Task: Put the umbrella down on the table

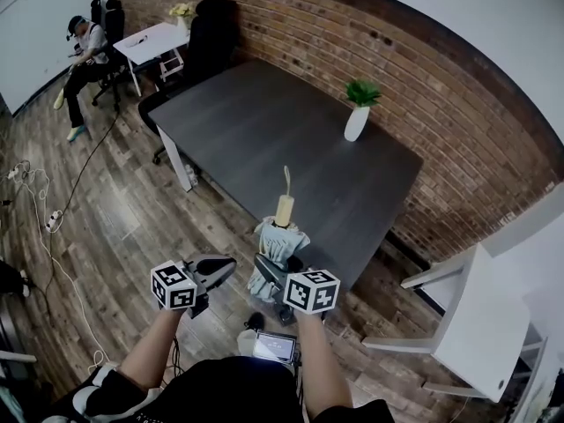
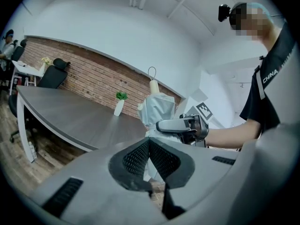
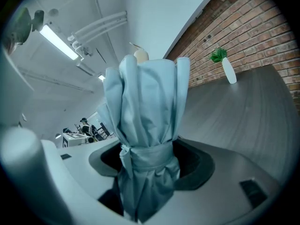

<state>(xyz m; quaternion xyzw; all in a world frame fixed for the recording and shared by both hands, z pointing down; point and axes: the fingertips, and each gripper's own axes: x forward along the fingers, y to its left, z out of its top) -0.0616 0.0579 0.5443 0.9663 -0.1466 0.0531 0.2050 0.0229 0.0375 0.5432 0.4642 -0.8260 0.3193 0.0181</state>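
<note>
Right gripper (image 1: 269,267), nearest me, is clamped round the tied waist of the folded umbrella (image 1: 278,239), jaws closed on the pale blue cloth. My left gripper (image 1: 227,264), just beside it, has its jaws together on nothing. The umbrella stands upright in the air, cream handle (image 1: 284,210) on top, just short of the near edge of the table (image 1: 264,130) and clear of it. The bare top lies straight ahead, so I judge the long axis must tip forward to lie flat. A white vase (image 1: 356,123) stands near the far right edge
</note>
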